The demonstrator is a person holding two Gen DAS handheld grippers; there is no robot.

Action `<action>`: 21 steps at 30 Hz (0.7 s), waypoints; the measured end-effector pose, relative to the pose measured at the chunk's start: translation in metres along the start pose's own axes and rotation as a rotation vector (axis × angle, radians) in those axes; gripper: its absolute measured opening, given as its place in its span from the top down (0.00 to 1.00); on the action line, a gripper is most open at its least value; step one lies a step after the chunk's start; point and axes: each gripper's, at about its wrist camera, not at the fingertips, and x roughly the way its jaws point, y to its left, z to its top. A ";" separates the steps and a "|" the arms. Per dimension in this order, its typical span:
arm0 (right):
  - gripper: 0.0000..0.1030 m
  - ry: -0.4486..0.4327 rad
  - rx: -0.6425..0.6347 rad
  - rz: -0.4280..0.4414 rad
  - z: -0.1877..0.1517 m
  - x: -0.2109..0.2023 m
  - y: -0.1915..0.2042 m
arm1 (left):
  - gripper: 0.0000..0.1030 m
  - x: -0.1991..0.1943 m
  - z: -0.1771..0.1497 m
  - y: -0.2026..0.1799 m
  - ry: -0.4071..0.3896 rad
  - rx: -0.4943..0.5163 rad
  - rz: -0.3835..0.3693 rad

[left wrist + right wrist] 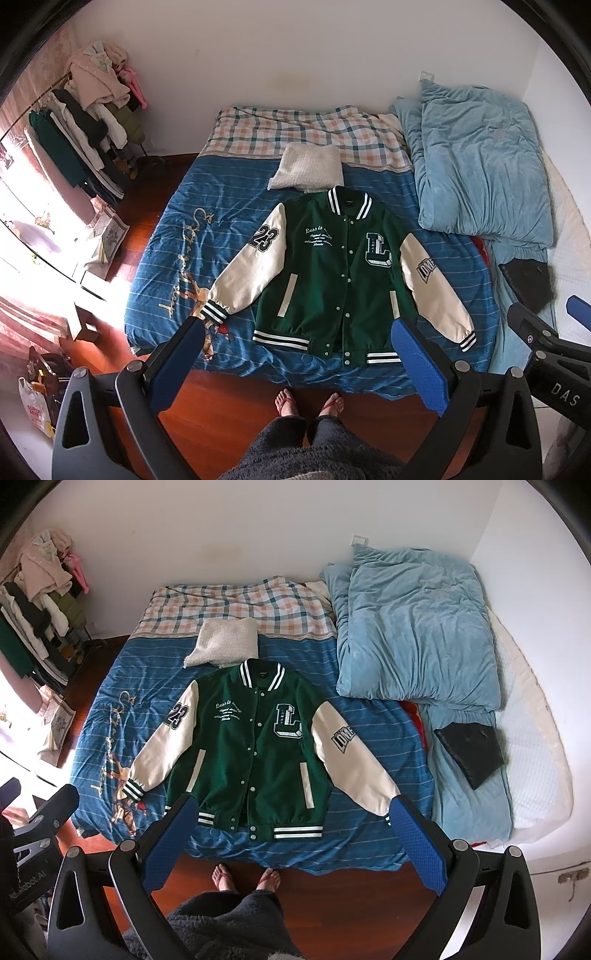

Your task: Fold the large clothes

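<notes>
Left wrist: jacket (325, 273) below pillow (308, 168).

Ahead of the tool a bed (155, 266) with a blue striped cover stands against a plain white wall (295, 55). Reddish wood floor (236, 406) runs beneath. Far left, a loaded clothes rack (88, 122) stands beside a bright, sunlit window (22, 206).
</notes>
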 end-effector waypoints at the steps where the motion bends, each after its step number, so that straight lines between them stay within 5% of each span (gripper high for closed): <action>1: 0.00 0.000 0.000 -0.002 0.000 0.000 0.000 | 0.00 0.000 0.000 0.000 0.000 0.000 0.001; 21: 0.00 -0.001 -0.001 -0.001 0.000 -0.002 0.000 | 0.00 0.000 -0.003 -0.001 0.001 -0.003 0.001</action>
